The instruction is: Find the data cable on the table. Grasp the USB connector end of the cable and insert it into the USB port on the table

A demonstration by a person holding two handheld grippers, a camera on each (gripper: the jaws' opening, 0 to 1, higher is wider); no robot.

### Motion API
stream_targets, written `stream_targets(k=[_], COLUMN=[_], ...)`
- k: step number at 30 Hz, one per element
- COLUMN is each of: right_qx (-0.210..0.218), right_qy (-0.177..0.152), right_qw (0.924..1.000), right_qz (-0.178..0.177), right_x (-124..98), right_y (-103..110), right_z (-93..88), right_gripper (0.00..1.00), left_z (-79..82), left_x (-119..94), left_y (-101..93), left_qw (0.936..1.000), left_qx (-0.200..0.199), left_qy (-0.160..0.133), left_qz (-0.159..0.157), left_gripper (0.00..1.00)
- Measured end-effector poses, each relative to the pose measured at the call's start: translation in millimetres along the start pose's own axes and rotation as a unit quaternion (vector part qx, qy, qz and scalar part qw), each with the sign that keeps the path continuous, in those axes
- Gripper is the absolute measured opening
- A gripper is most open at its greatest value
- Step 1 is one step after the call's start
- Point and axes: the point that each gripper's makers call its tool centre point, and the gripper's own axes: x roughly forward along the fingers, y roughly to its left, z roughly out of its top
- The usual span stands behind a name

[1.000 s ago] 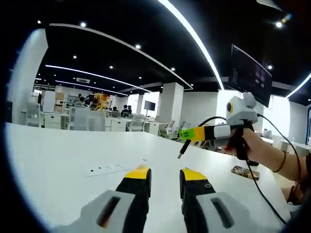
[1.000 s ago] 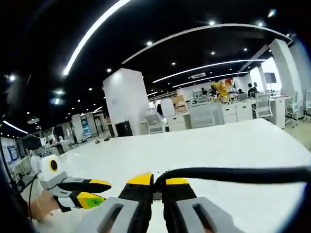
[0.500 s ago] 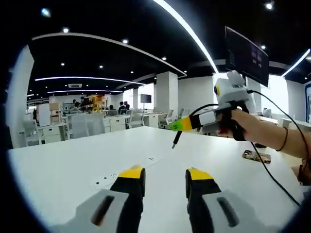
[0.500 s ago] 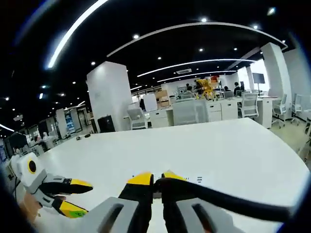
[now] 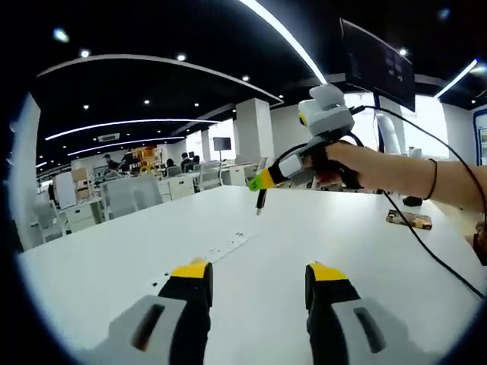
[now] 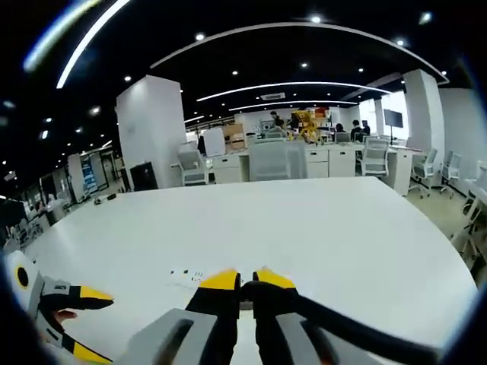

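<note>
A black data cable (image 6: 346,328) runs from between my right gripper's (image 6: 245,286) yellow-tipped jaws off to the lower right; the gripper is shut on it. In the left gripper view a hand holds that right gripper (image 5: 262,182) above the white table (image 5: 342,251), and the cable's connector end (image 5: 259,204) hangs down from its tip. A flat white socket strip (image 5: 227,246) lies on the table below and in front of the connector; the same socket strip (image 6: 190,276) sits just beyond my right jaws. My left gripper (image 5: 259,274) is open and holds nothing; the left gripper (image 6: 90,325) sits at lower left.
A phone (image 5: 409,220) lies on the table at the right, behind the person's forearm. A dark monitor (image 5: 377,65) hangs at upper right. Desks, chairs and a white pillar (image 6: 152,137) stand beyond the table's far edge.
The right gripper has carried the cable end farther out over the table, closer to the socket strip. My left gripper's jaws have spread wider. Both cameras have shifted.
</note>
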Motion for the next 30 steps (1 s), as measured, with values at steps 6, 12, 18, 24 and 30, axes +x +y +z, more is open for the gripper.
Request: stream_targets(k=[6, 12, 18, 24, 30], right_qx=[-0.004, 0.003, 0.012, 0.013, 0.016], right_qy=[0.022, 0.035, 0.039, 0.044, 0.049], right_qw=[0.9996, 0.9988, 0.9978, 0.9972, 0.9964], right_qz=[-0.019, -0.034, -0.051, -0.059, -0.066], right_x=[26, 46, 61, 73, 85], right_y=[-12, -25, -44, -50, -54], right_z=[-6.6, -13.8, -16.3, -24.0, -32.4], right_gripper=[0.08, 0.08, 0.08, 0.08, 0.08], left_z=[-3.3, -1.6, -1.6, 0.2, -0.8], left_x=[0, 2, 14, 24, 30], left_y=[6.4, 17.0, 20.7, 15.2, 22.8], left_qw=[1.0000, 0.9993, 0.9997, 0.9999, 0.9998], left_qx=[-0.009, -0.038, -0.024, -0.015, -0.017], left_qy=[0.001, -0.008, -0.002, 0.000, 0.001], left_qz=[-0.003, 0.004, 0.009, 0.004, 0.002], left_gripper=[0.50, 0.53, 0.55, 0.56, 0.56])
